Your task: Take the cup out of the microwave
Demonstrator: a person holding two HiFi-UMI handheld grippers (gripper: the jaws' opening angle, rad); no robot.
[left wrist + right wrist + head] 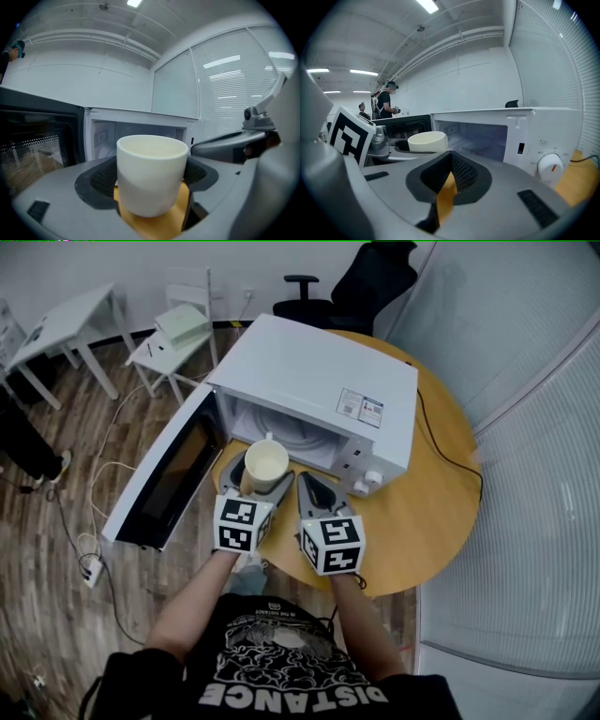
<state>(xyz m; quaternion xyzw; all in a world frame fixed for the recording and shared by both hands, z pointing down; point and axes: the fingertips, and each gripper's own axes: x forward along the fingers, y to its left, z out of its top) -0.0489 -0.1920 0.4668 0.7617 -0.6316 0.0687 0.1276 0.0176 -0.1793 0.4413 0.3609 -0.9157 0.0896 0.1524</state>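
Left gripper (257,474) pinches the cup (265,463) by its sides; it looks like smooth, breakable ceramic. Right gripper (307,482) is pressed together, empty.

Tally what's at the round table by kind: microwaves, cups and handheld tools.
microwave: 1
cup: 1, clamped in the left tool
tools: 2, the left tool and the right tool, whose jaws are together on nothing
Total: 4

The cream round cup (427,140) is hidden below its rim behind jaws; print on the white microwave's (319,381) sticker (361,409) is unreadably small.
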